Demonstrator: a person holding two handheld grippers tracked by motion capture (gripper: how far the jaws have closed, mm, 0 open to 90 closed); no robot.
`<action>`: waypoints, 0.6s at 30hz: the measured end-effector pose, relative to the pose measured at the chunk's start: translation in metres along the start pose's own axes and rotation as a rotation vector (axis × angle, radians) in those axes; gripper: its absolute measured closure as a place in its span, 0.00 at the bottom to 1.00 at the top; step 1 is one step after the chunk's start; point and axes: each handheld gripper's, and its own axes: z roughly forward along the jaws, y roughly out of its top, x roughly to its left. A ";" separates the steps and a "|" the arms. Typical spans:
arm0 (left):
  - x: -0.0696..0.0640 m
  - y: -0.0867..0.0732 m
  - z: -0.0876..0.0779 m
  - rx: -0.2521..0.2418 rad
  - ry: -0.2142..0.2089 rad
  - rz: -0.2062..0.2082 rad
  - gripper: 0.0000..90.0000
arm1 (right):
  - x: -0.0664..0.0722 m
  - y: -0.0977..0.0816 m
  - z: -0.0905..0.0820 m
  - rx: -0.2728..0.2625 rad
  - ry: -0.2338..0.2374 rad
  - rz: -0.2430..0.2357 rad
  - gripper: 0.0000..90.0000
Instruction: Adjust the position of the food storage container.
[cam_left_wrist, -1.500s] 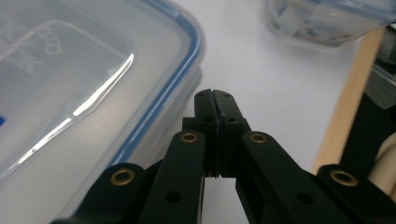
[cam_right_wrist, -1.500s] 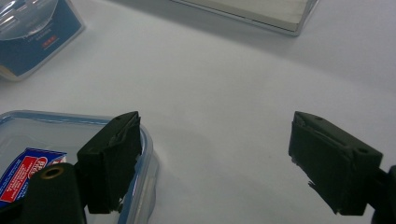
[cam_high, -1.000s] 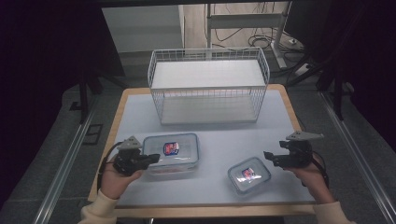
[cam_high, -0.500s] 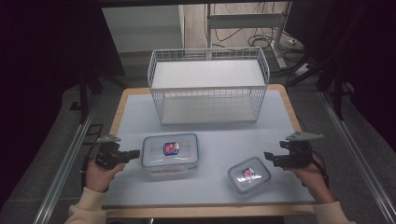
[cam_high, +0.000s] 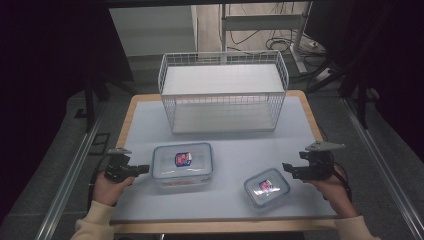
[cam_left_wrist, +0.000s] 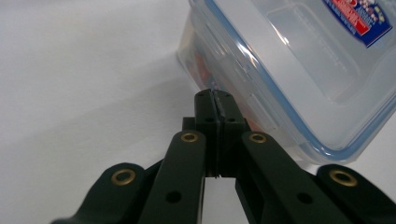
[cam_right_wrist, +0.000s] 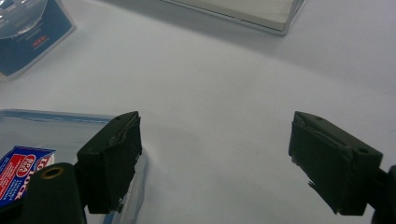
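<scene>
Standing over two lidded boxes, both grippers idle on the table (cam_high: 150, 115).
Left gripper (cam_high: 145, 169), at 8 o'clock on the table, has its jaws pressed together on nothing, tips just beside the large box (cam_high: 181, 166), touching or not I cannot tell. Right gripper (cam_high: 286, 166), at 4 o'clock, has its jaws spread wide and empty, just beside the small box (cam_high: 267, 188). Wire basket (cam_high: 223, 92) stands at 12 o'clock.

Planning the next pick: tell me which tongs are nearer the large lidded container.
Left. The left tongs, shut, sit just off the large lidded container's left side. The right tongs, open, are across the table beside the small container.
</scene>
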 end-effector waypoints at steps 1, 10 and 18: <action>-0.001 0.000 0.002 0.002 -0.020 -0.001 1.00 | 0.000 0.000 0.000 0.000 -0.001 0.000 0.19; -0.011 0.005 0.014 0.034 -0.017 0.000 1.00 | 0.001 0.000 0.001 0.003 -0.001 -0.003 0.19; -0.032 0.025 0.037 0.059 -0.040 0.049 1.00 | 0.003 0.000 0.003 0.005 0.008 -0.008 0.19</action>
